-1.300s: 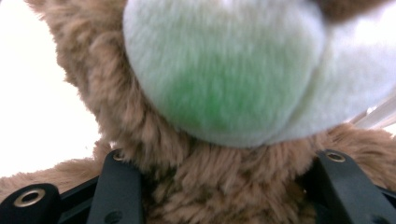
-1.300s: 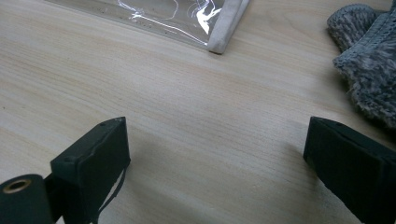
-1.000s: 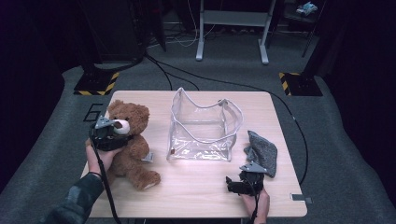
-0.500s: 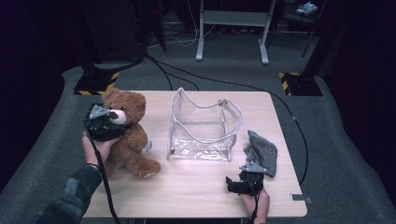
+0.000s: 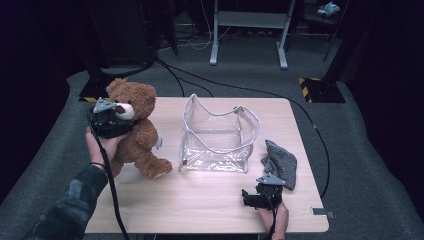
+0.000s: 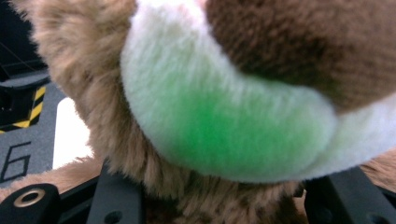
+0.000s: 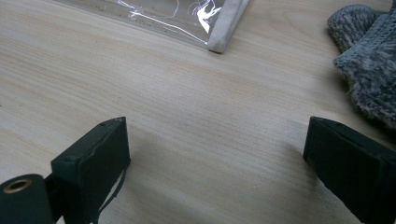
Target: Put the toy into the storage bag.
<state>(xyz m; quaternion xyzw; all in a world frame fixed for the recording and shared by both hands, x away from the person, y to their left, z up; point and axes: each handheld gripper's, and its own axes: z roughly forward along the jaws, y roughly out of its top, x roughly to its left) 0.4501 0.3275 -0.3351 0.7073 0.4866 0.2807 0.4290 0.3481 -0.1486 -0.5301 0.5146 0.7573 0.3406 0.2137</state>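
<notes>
— What's nearest you?
— My right gripper [image 5: 248, 198] rests on the table [image 5: 200, 200], jaws wide and empty, beside the grey knit cloth [image 5: 281, 162].
— And the bear?
— My left gripper [image 5: 116, 120] clamps the teddy bear [image 5: 135, 132] at its head, lifted left of the clear bag [image 5: 216, 135], probably for dropping in.

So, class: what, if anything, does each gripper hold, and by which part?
The left gripper clamps the teddy bear by its head, at the muzzle. The right gripper is open and holds nothing.
</notes>
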